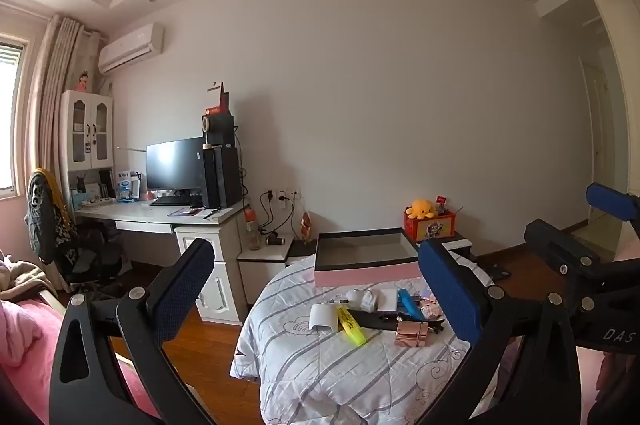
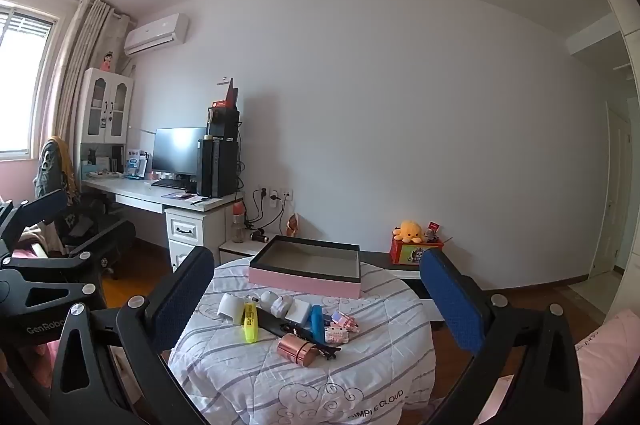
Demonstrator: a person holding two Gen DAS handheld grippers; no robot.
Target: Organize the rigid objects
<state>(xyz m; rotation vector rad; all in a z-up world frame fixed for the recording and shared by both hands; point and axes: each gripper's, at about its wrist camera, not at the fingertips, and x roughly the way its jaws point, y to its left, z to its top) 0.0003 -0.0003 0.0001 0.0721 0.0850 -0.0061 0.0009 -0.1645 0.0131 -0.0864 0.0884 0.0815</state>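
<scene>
A round table under a white striped cloth carries a pile of small things. Among them are a yellow highlighter, a rose-gold case, a blue tube, a white card and a long black strip. Behind them stands an empty pink box with a black rim. My left gripper and my right gripper hang level before the table, both open with nothing between the pads.
A white desk with monitor and computer tower stands at the back left, an office chair beside it. A red box with a yellow plush sits at the far wall. Pink bedding lies left. Wooden floor surrounds the table.
</scene>
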